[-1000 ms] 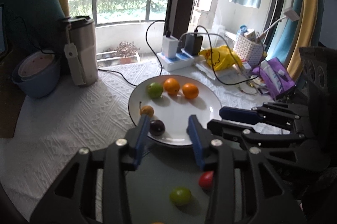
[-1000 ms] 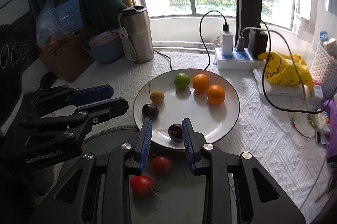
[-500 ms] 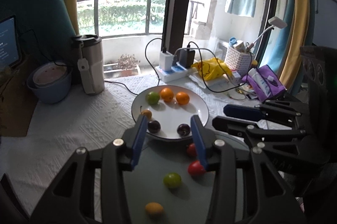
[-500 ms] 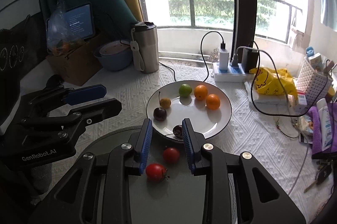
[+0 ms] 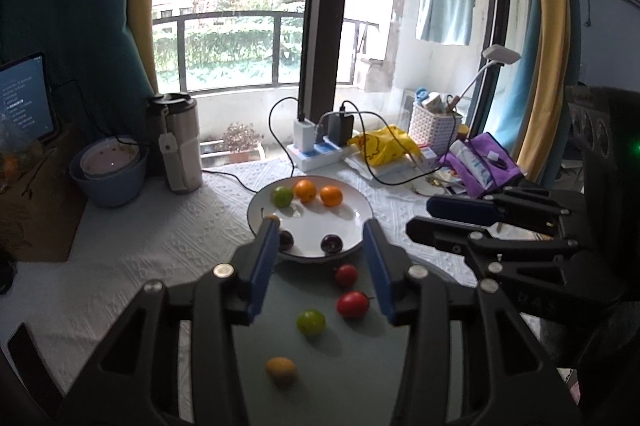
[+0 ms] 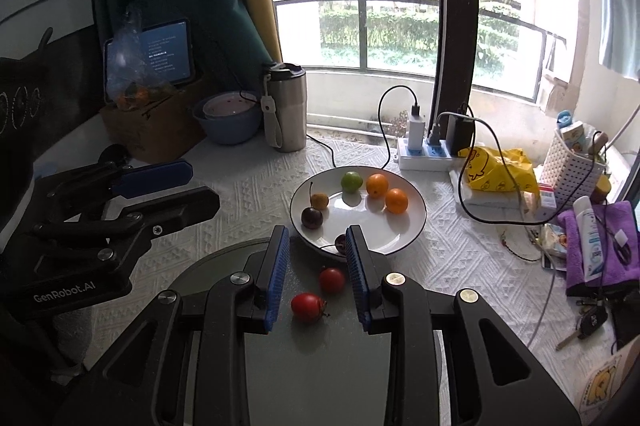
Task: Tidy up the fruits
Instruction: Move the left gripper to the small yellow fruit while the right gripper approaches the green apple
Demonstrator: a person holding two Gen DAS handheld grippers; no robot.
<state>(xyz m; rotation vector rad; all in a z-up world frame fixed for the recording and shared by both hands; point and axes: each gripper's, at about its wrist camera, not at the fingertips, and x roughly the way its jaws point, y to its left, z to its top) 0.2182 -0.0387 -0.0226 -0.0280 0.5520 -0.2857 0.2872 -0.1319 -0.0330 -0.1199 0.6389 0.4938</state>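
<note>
Two handheld tongs hang above a table (image 6: 248,185) covered with a white textured cloth.

A round white plate (image 6: 404,226) holds six fruits. At its far edge sit one green fruit (image 6: 351,181) and two oranges (image 6: 377,185). On its left side are one small yellow stemmed fruit (image 6: 319,201) and one dark cherry (image 6: 311,217). A second dark cherry (image 6: 341,243) lies at the near rim.

In front of the plate, touching its near edge, lies a round grey mat (image 5: 348,366) with four loose fruits. Two are red cherry tomatoes (image 5: 352,304), one is a small green fruit (image 5: 310,322), and one is a small yellow fruit (image 5: 281,370).

The left tongs (image 5: 320,258) have their blue pads parted and hold nothing. The right tongs (image 6: 318,262) are drawn in to their narrowest, a gap still between the pads, also empty.

Behind the plate stand one steel travel mug (image 6: 285,109), one blue bowl (image 6: 230,121) and one white power strip (image 6: 424,151).
</note>
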